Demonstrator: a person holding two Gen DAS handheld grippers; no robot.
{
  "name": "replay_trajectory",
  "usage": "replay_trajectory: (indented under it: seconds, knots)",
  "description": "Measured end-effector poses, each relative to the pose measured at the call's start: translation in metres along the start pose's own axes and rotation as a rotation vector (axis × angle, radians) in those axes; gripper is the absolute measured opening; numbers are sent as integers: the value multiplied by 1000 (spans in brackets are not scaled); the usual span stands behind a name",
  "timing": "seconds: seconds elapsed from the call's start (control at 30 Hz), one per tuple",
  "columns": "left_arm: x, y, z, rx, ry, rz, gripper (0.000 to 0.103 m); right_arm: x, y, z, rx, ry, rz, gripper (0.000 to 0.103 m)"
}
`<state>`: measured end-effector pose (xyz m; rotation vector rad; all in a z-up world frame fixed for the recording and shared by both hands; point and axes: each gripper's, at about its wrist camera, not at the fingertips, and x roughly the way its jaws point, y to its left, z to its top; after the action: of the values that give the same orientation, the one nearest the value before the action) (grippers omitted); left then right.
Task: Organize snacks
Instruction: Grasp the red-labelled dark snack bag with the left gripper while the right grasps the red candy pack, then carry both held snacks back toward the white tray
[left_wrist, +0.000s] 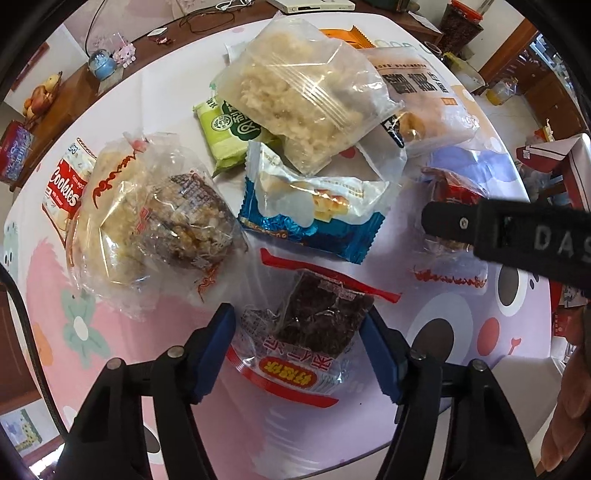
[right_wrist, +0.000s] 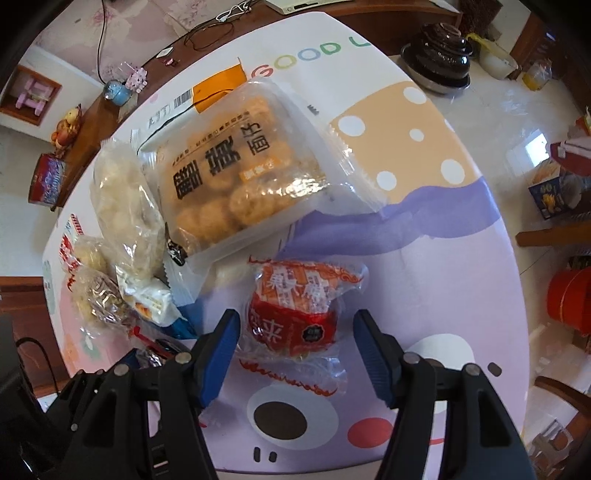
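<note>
Snacks lie heaped on my bench (left_wrist: 461, 332), most from nine to one o'clock of my left gripper (left_wrist: 299, 350). Its jaws stand partly open around a dark bar pack (left_wrist: 317, 321); I see the blue pads beside the wrapper, not pressing it. My right gripper (right_wrist: 295, 350) straddles a red pack (right_wrist: 299, 314), jaws partly open, gaps either side. At twelve o'clock from it lies a bun tray (right_wrist: 240, 166); a blue pack (left_wrist: 314, 206) sits at twelve from the dark bar.

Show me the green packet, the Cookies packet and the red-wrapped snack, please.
green packet (left_wrist: 221, 133): left wrist view, its printed front.
Cookies packet (left_wrist: 66, 184): left wrist view, the red label.
red-wrapped snack (right_wrist: 295, 317): right wrist view, its red middle.
</note>
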<state>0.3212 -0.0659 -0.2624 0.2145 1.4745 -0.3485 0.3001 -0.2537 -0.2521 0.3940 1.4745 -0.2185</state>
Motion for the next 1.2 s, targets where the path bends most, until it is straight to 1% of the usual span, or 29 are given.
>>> replay_trajectory:
  seconds: [0.07, 0.1, 0.17, 0.37, 0.5, 0.6, 0.73, 0.9, 0.97, 1.07, 1.2]
  knots:
    - [-2, -4, -3, -3, -11, 3, 57, 0, 5, -2, -22, -8, -27, 53]
    - [-2, -5, -3, -7, -16, -2, 56, 0, 6, -3, -37, -8, -38, 53]
    - [-5, -7, -4, -8, -28, -6, 47, -1, 7, -5, -50, -18, -36, 51]
    - [-14, -11, -6, -16, -55, 14, 44, -6, 3, -13, -69, -13, -19, 48]
    - [-26, -8, -14, -23, -69, 16, 44, -11, -4, -21, -65, 2, 6, 48]
    - [-40, -7, -20, -24, -98, 27, 44, -18, -10, -28, -66, -2, 27, 48]
    - [-73, -10, -32, -17, -168, 49, 44, -34, -12, -34, -79, -29, 41, 48]
    - [-125, -14, -50, -14, -268, 70, 44, -69, -14, -40, -92, -84, 86, 48]
    - [-143, -18, -60, -14, -302, 78, 44, -87, -14, -46, -108, -109, 115, 48]
    - [-171, -16, -75, -20, -348, 84, 44, -112, -10, -57, -144, -145, 138, 48]
    - [-207, -20, -98, -44, -397, 87, 44, -146, -9, -80, -201, -186, 168, 48]
